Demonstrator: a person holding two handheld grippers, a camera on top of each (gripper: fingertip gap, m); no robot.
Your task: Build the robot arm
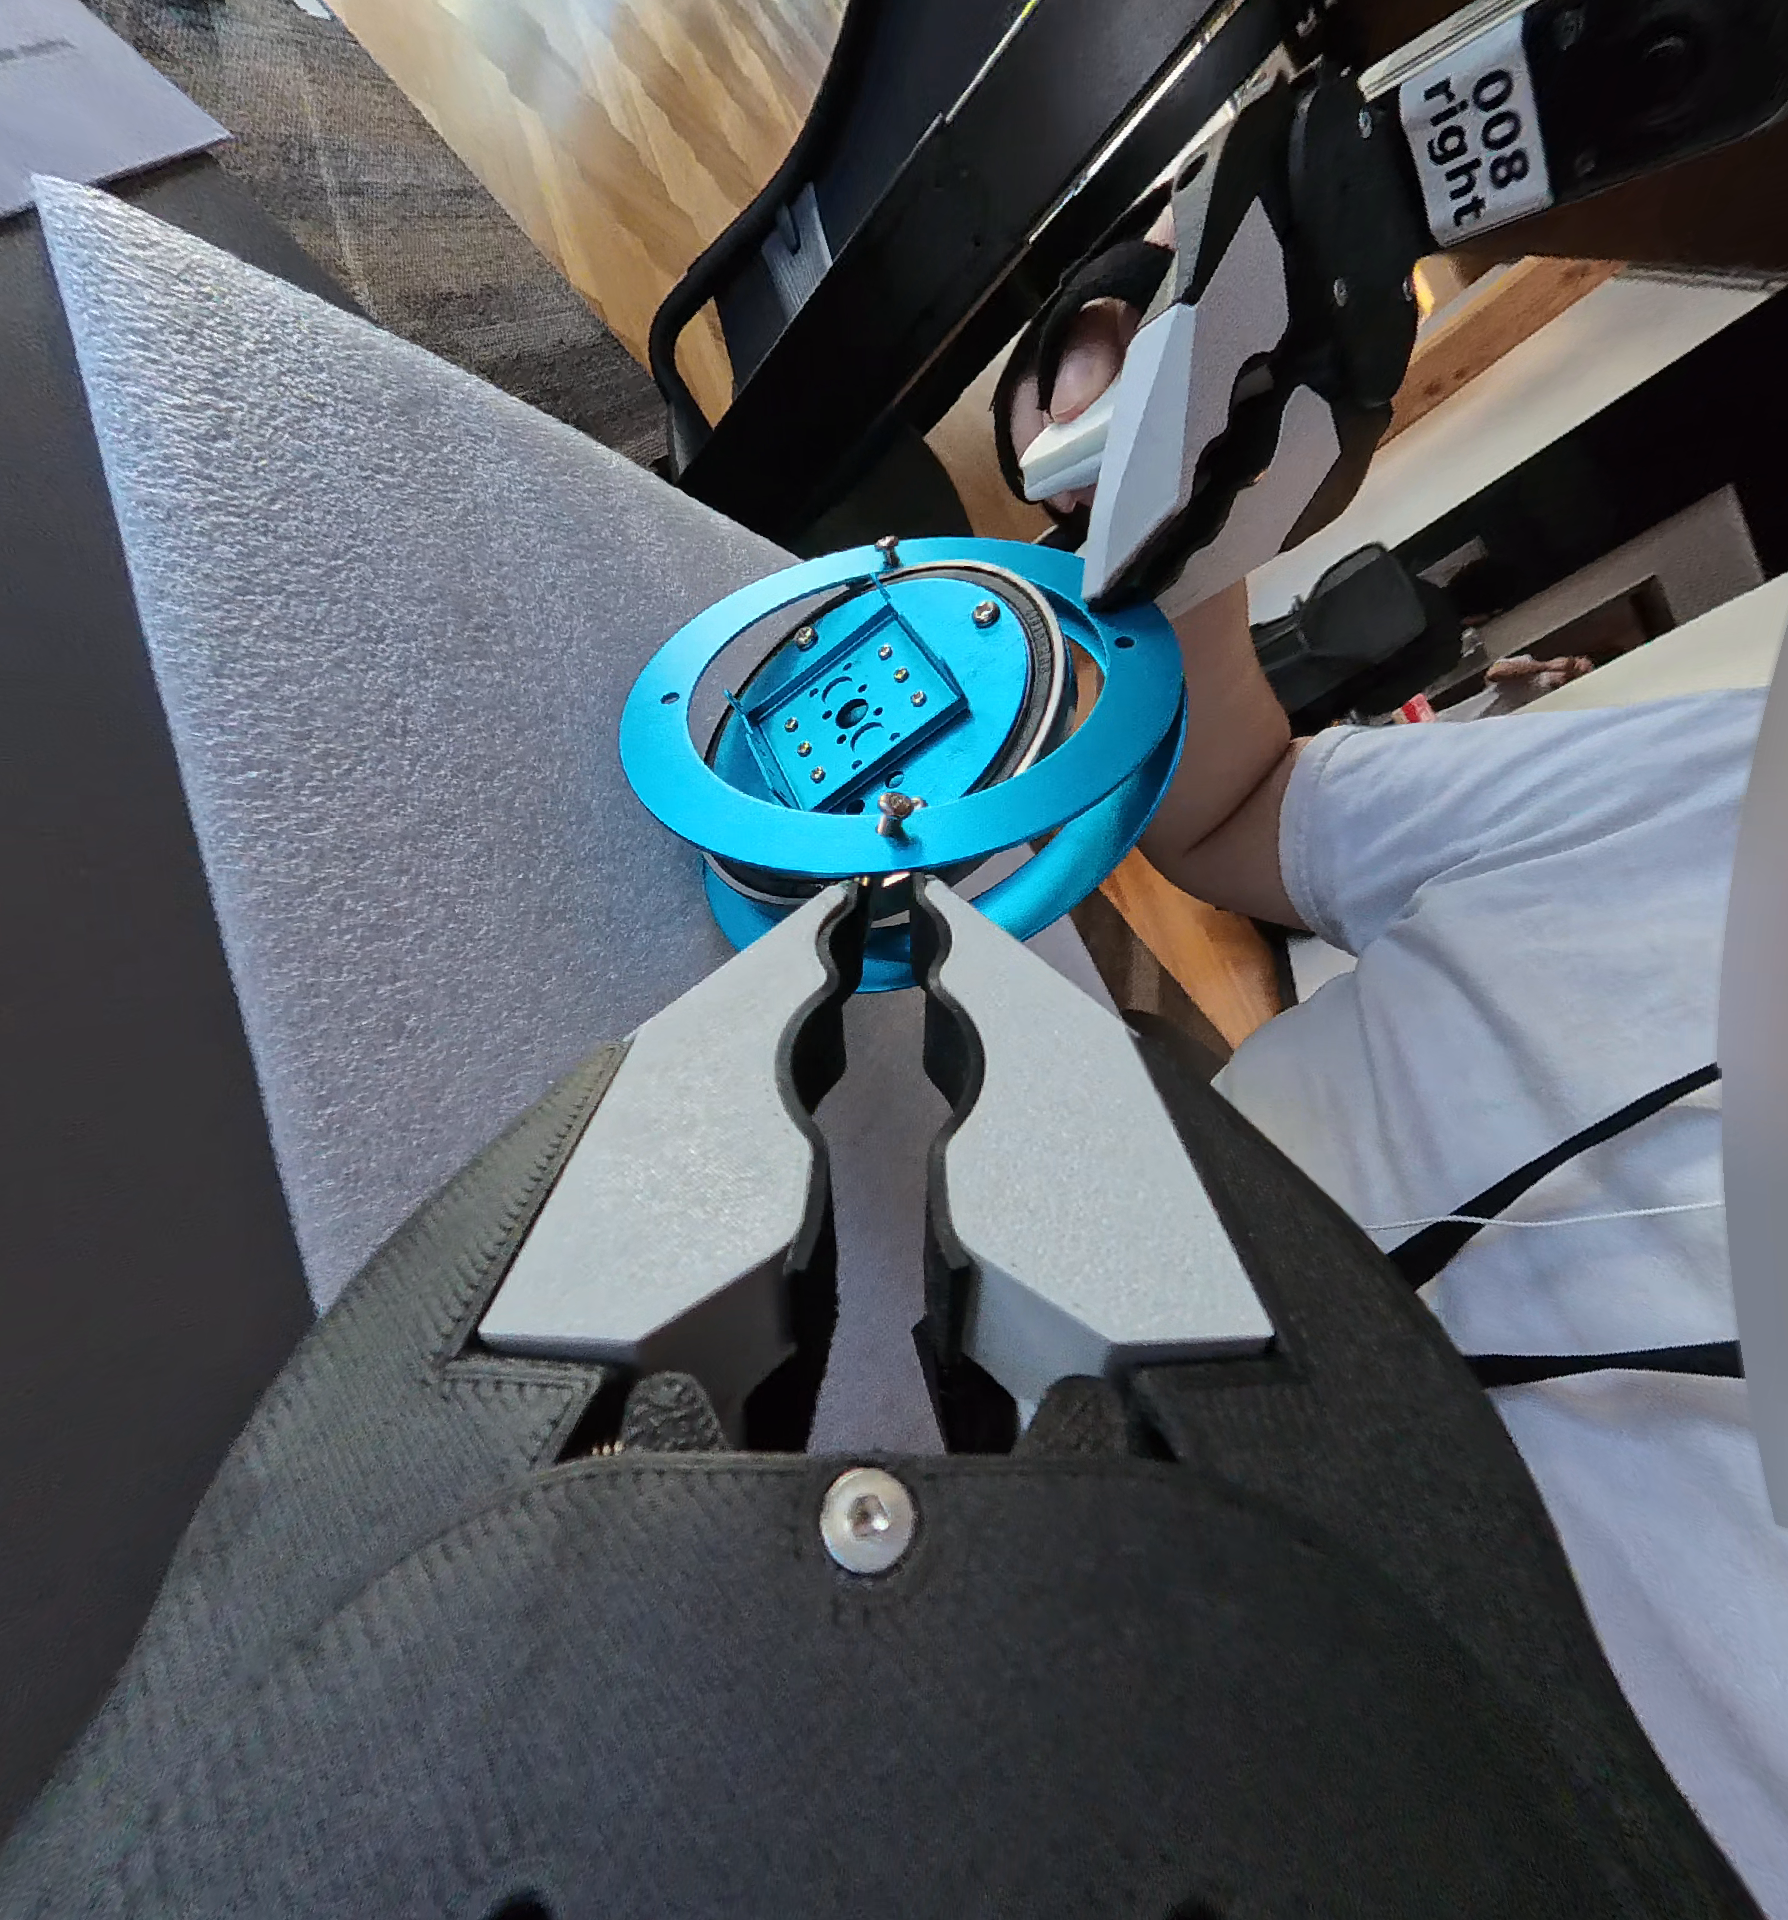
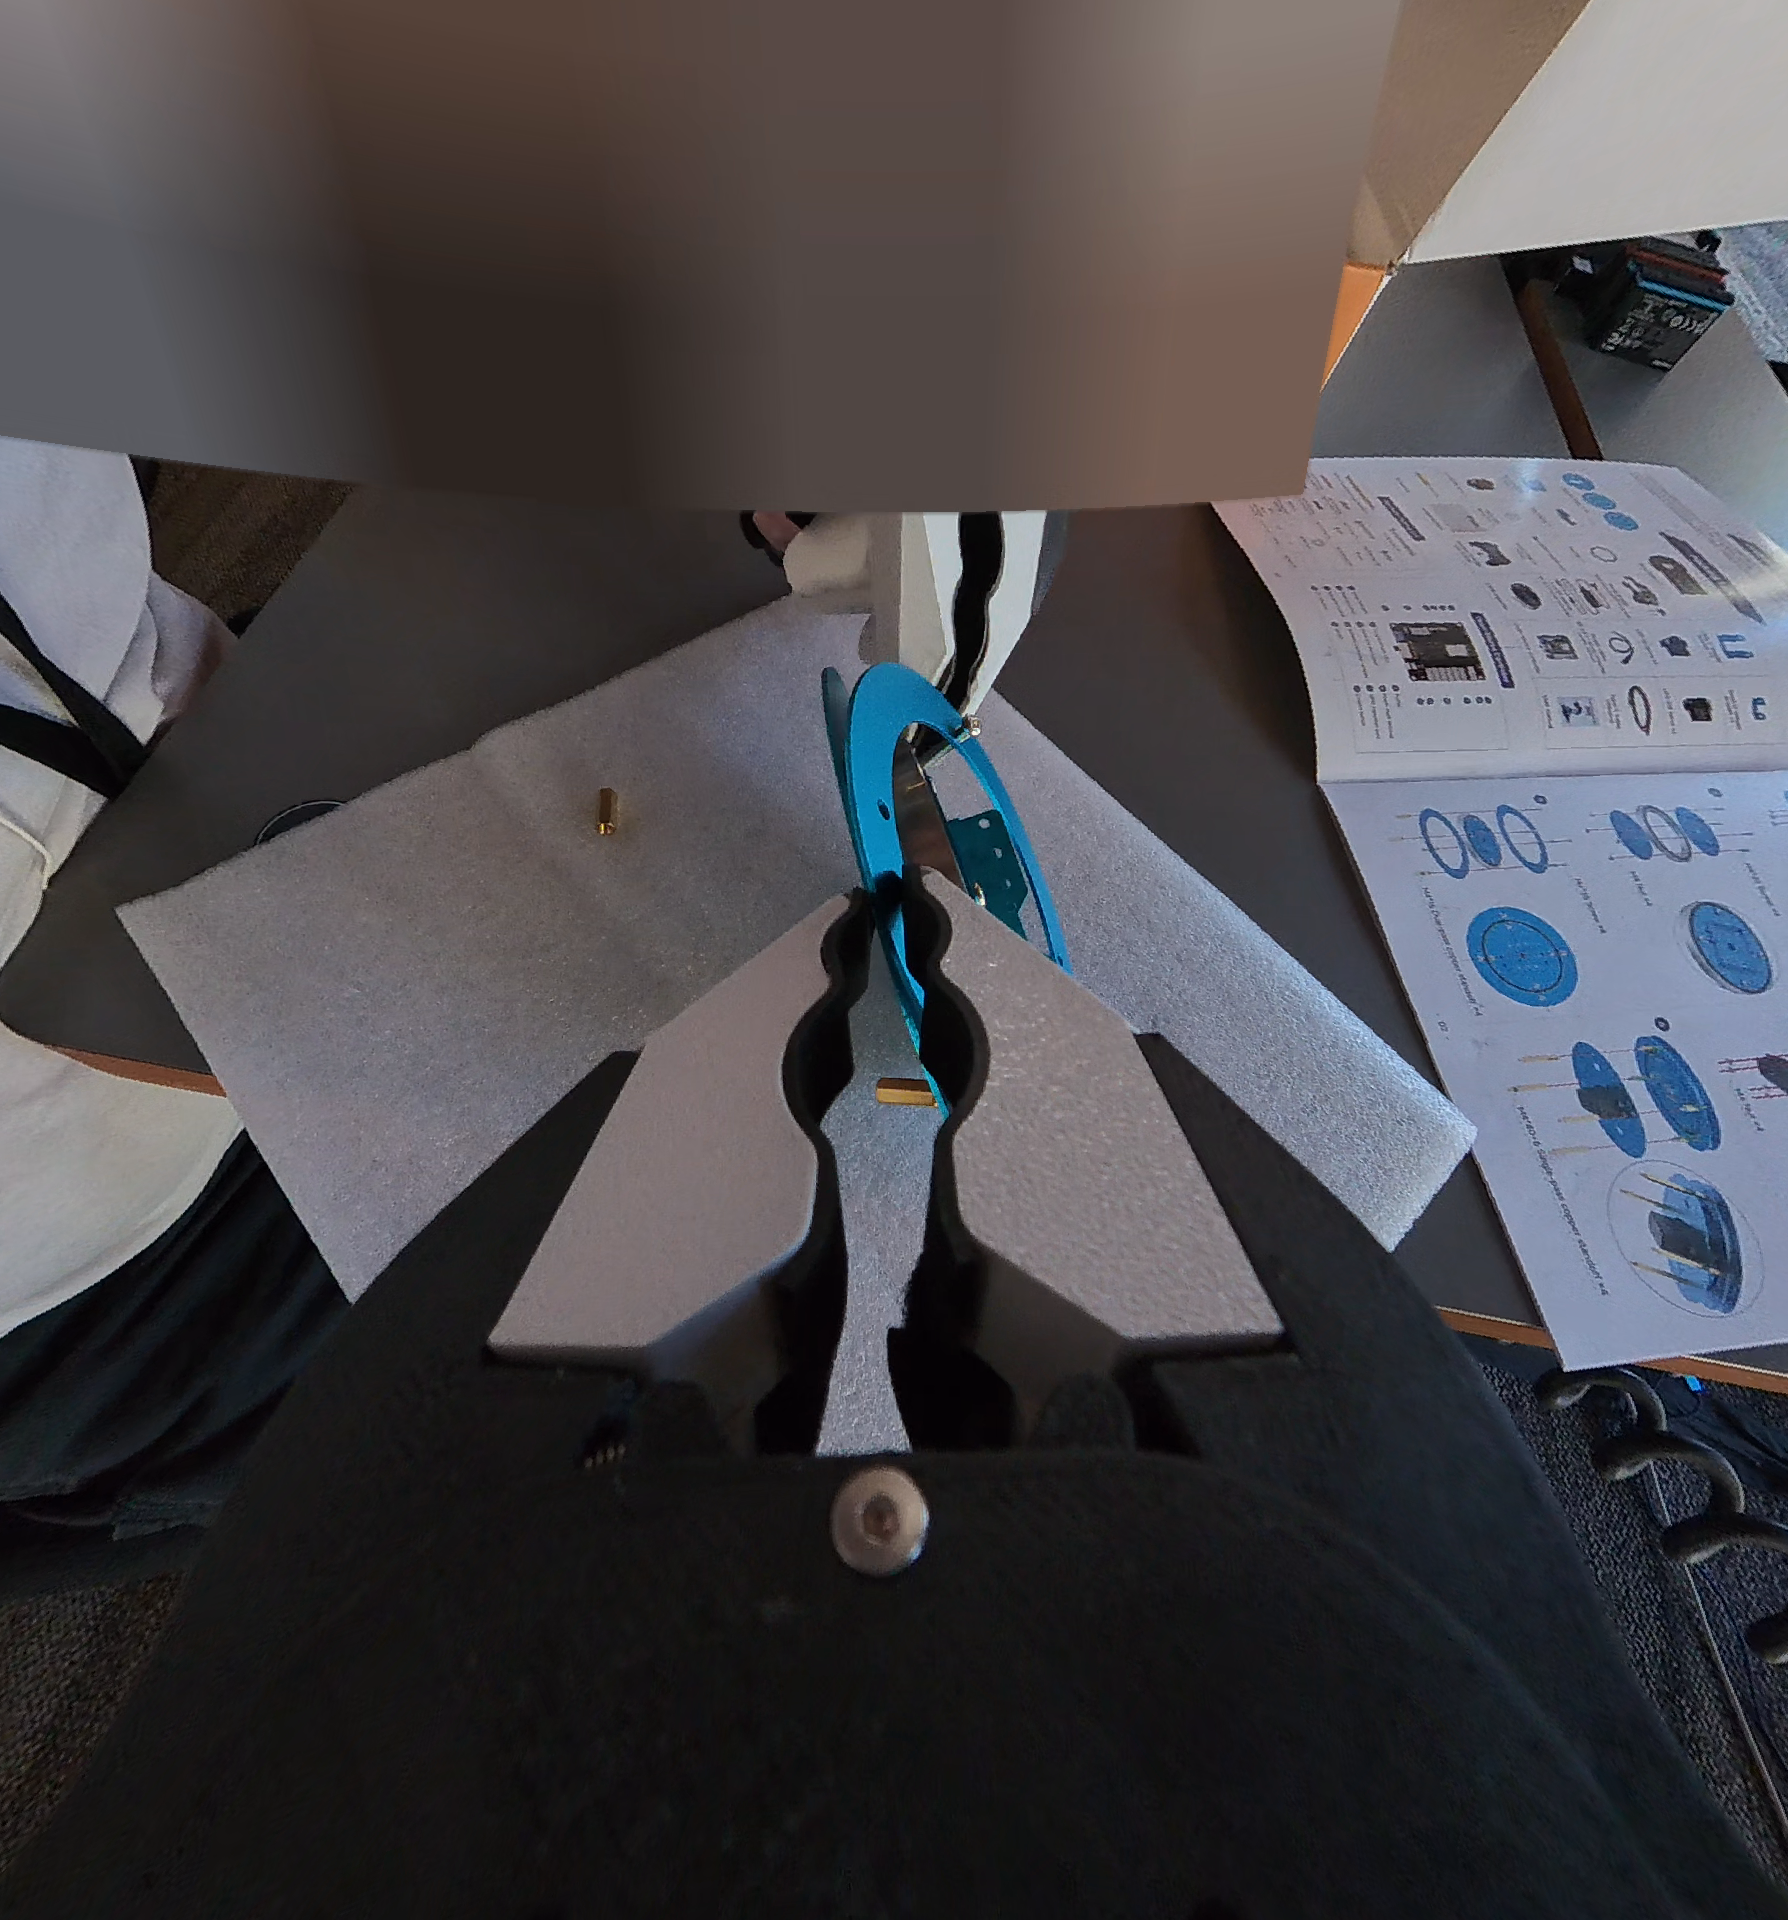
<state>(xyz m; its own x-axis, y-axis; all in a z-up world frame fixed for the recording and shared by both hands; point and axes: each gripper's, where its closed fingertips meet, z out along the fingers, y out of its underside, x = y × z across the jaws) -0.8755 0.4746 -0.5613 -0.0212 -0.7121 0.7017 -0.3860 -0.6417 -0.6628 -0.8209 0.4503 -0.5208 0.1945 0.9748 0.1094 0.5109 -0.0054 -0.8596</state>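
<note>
A blue ring assembly [image 1: 900, 717], two flat anodized rings around an inner disc and bracket with small screws, is held above white foam sheet [image 1: 350, 623]. Left gripper [image 1: 885, 888] pinches its near edge; right gripper [image 2: 895, 899] clamps its far rim.

A dark grey worktop [image 2: 1160, 665] with a wood-coloured edge carries a sheet of white foam padding [image 2: 433, 935], laid at an angle to the worktop's edge. On the foam lies a small brass standoff [image 2: 609, 810], alone and well apart from a second brass standoff [image 2: 905, 1092] nearer the camera. Just beside the foam, an open instruction booklet [image 2: 1617, 935] with blue part diagrams lies flat on the worktop, reaching its near edge.
</note>
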